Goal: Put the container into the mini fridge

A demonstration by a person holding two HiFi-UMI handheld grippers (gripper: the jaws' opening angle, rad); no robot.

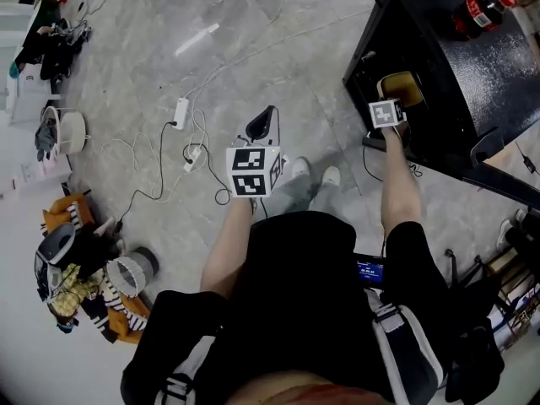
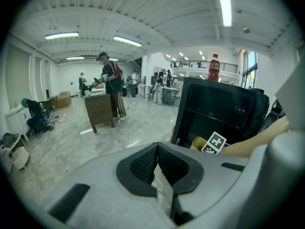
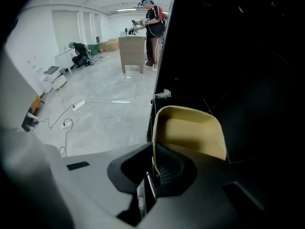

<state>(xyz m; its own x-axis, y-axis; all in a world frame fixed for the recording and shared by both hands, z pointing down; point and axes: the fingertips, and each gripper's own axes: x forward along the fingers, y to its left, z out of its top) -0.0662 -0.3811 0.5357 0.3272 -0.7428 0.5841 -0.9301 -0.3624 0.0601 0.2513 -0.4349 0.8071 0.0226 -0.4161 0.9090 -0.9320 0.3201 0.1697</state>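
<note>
The container (image 3: 190, 132) is a pale yellow tub, and my right gripper (image 3: 153, 162) is shut on its near rim. In the head view the container (image 1: 401, 87) sits just inside the open front of the black mini fridge (image 1: 439, 66), with the right gripper (image 1: 390, 118) right behind it. In the left gripper view the container (image 2: 198, 142) shows at the fridge's (image 2: 219, 111) lower shelf. My left gripper (image 1: 263, 129) hangs over the floor, well left of the fridge, jaws shut with nothing between them (image 2: 157, 162).
A red-capped cola bottle (image 1: 483, 8) stands on the fridge top. A power strip and cables (image 1: 181, 116) trail over the marble floor. Bags and clutter (image 1: 76, 260) lie at the left. People stand by a wooden desk (image 2: 100, 109) far off.
</note>
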